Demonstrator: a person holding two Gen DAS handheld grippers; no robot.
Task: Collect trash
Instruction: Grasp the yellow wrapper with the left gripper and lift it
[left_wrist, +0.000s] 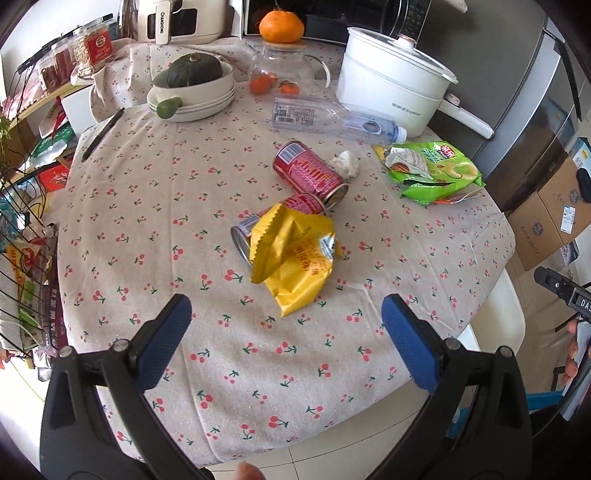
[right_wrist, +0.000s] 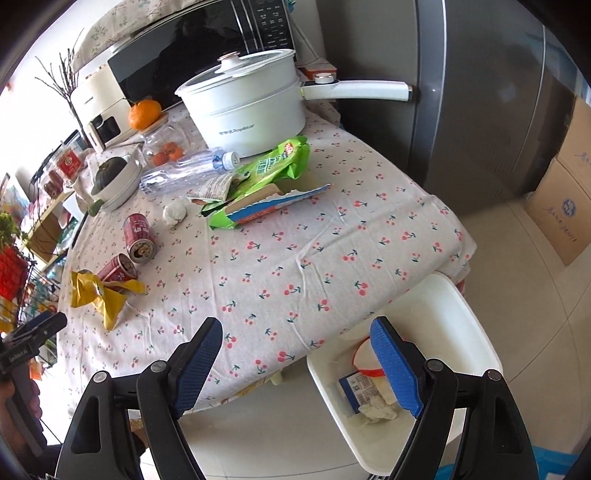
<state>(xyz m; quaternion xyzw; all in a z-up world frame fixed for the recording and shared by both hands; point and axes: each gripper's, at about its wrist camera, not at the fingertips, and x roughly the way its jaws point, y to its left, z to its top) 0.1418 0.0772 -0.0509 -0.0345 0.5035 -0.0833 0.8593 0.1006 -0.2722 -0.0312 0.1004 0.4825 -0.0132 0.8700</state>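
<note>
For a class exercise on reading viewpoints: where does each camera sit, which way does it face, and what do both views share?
Left wrist: sits on the left gripper, open, facing across the cherry-print tablecloth at the crumpled yellow snack wrapper; a fingertip shows below.
Right wrist: sits on the right gripper, open, at the table's corner above the white plastic bin.
Shared: wrapper, two red drink cans, white lidded pot.

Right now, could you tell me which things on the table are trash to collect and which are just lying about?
For the job:
yellow wrapper
two red cans
crumpled tissue
green snack bag
empty plastic bottle
white bin beside the table
left gripper and right gripper, both open and empty

Just lying about:
white pot
squash in bowl
orange
glass jar
pen
</note>
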